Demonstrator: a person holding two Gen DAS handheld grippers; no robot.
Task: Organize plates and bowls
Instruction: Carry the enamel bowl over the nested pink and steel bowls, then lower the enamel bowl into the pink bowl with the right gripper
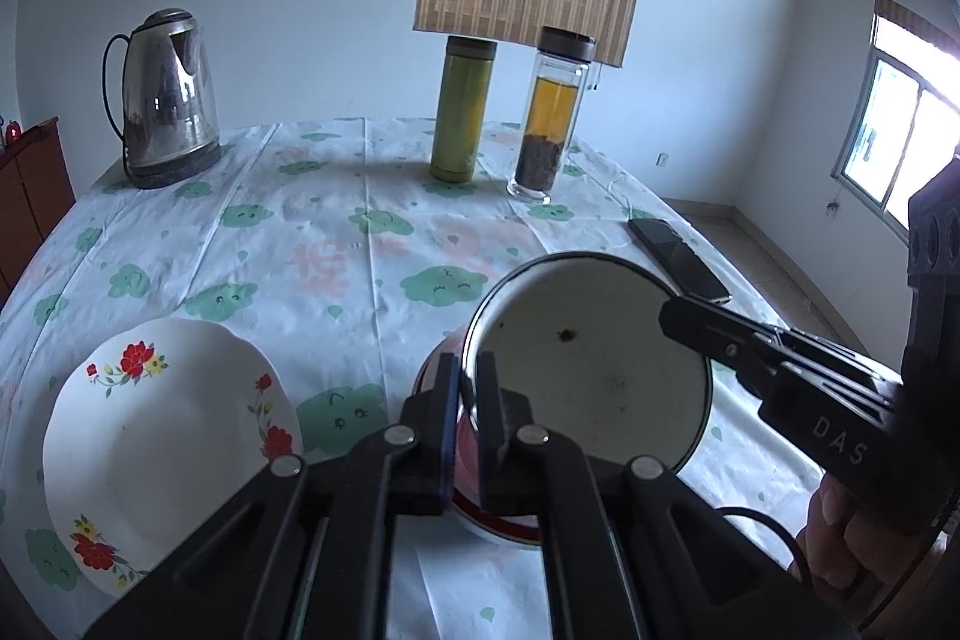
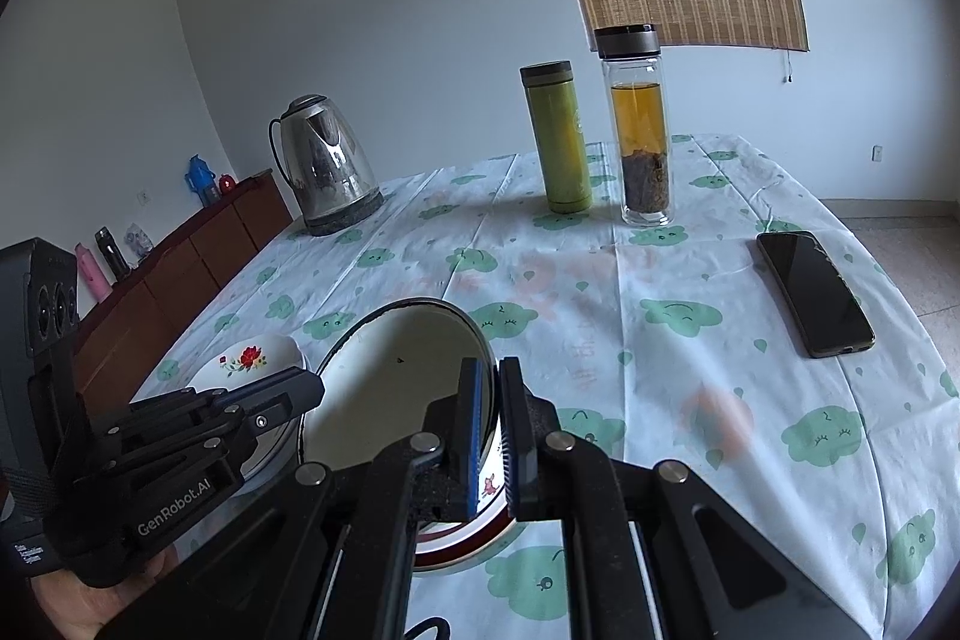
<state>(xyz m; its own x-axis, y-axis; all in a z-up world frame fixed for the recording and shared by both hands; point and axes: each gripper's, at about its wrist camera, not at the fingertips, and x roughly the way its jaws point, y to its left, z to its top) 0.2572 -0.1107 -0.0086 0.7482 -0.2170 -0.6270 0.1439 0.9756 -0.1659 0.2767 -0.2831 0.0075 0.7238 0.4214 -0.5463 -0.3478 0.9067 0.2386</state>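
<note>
A white enamel bowl (image 1: 588, 370) (image 2: 396, 388) with a metal rim is tilted, its mouth facing the cameras, just above the flowered tablecloth. My left gripper (image 1: 468, 376) (image 2: 312, 388) is shut on its left rim. My right gripper (image 2: 487, 382) (image 1: 672, 316) is shut on its right rim. Beneath the bowl a red-banded base or second dish (image 1: 498, 526) shows, mostly hidden. A white plate with red flowers (image 1: 162, 436) (image 2: 252, 358) lies on the cloth to the left of the bowl.
At the back of the table stand a steel kettle (image 1: 168, 100) (image 2: 327, 160), a green flask (image 1: 462, 106) (image 2: 558, 136) and a glass tea bottle (image 1: 549, 118) (image 2: 639, 130). A phone (image 2: 813, 292) lies near the right edge. A wooden cabinet (image 2: 180, 268) lines the left wall.
</note>
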